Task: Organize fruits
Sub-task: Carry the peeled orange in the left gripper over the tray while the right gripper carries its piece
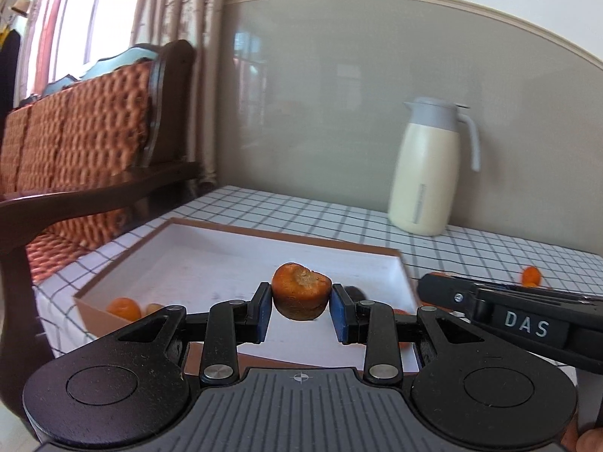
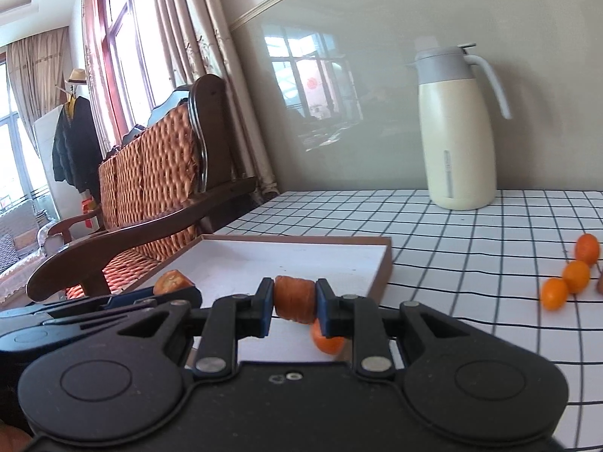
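Note:
My left gripper (image 1: 301,307) is shut on a carrot chunk (image 1: 301,295) and holds it above the white tray (image 1: 196,260). My right gripper (image 2: 294,307) is shut on another carrot chunk (image 2: 294,299), also over the tray (image 2: 350,260). The right gripper's body shows at the right of the left wrist view (image 1: 501,310). The left gripper with its chunk (image 2: 172,281) shows at the left of the right wrist view. Small oranges (image 1: 124,308) lie in the tray's near left corner. One orange (image 2: 327,339) lies under my right gripper. Three oranges (image 2: 574,277) lie on the checked cloth at the right.
A cream thermos jug (image 1: 427,167) stands at the back of the table by the wall; it also shows in the right wrist view (image 2: 458,132). A wooden sofa with woven cushions (image 1: 75,143) stands left of the table. One orange (image 1: 530,275) lies on the cloth beyond the right gripper.

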Available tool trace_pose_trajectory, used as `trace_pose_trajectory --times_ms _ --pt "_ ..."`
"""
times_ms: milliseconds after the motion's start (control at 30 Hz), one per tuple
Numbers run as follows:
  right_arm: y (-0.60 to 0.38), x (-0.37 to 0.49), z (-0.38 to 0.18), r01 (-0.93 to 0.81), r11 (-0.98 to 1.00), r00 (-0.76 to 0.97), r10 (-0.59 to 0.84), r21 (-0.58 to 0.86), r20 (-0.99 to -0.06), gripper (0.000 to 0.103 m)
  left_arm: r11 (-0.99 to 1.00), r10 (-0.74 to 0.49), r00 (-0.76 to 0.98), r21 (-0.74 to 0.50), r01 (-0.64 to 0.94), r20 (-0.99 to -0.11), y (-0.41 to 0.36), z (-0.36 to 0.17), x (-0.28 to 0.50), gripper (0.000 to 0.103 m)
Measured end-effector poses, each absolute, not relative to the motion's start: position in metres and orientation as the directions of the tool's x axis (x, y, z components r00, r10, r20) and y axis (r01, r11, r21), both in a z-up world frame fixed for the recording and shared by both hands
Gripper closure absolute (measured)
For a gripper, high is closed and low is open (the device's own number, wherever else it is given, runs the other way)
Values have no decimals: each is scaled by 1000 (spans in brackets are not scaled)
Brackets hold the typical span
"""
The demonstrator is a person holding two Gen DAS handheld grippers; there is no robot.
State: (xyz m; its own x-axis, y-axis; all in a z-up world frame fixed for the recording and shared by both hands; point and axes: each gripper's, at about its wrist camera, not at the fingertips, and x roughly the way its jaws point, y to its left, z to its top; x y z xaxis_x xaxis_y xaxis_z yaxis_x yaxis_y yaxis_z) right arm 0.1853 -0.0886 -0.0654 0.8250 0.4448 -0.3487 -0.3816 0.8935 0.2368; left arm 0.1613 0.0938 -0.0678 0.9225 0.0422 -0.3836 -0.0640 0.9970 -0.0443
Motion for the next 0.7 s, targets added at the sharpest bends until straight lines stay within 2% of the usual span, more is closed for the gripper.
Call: trace_pose_trajectory --times_ms 700 --pt "-48 202 -73 -398 893 823 449 211 -347 88 980 166 906 -40 -196 -390 150 -79 179 70"
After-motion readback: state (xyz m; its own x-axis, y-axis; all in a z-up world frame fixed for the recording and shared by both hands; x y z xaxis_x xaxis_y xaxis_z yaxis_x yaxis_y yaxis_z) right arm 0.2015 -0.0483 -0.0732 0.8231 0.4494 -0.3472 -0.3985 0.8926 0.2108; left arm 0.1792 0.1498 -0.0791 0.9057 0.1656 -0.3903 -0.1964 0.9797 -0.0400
